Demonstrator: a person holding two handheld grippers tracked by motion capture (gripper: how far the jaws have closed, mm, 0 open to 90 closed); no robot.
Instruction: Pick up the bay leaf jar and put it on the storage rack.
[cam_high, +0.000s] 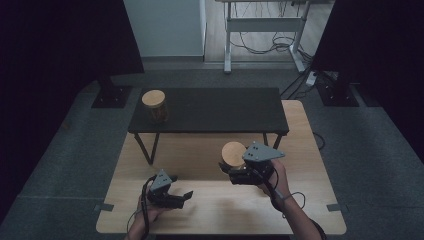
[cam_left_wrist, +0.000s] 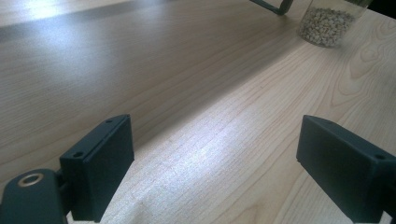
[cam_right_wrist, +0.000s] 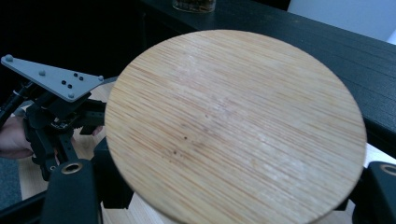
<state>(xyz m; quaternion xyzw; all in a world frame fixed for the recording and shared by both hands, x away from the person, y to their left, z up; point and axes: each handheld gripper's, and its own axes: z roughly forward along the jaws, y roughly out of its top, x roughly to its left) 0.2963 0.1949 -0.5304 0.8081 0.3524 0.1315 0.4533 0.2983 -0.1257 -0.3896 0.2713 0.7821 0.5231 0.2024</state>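
A glass jar with a round bamboo lid (cam_high: 233, 151) stands on the light wooden table (cam_high: 305, 150), in front of the black low shelf (cam_high: 225, 110). My right gripper (cam_high: 231, 169) is shut on this jar, and its lid (cam_right_wrist: 233, 126) sits between the two jaws. From the left gripper view the jar (cam_left_wrist: 327, 23) holds pale grains. A second lidded jar (cam_high: 155, 106) stands on the shelf's left end. My left gripper (cam_high: 182, 187) rests low over the table's front left, open with bare wood between its jaws (cam_left_wrist: 215, 163).
The shelf's metal legs (cam_high: 150, 147) stand on the table behind the left gripper. Beyond the table are dark stands (cam_high: 111, 92), a white desk frame (cam_high: 265, 25) and floor cables. The left gripper (cam_right_wrist: 51, 107) shows in the right gripper view, close to the held jar.
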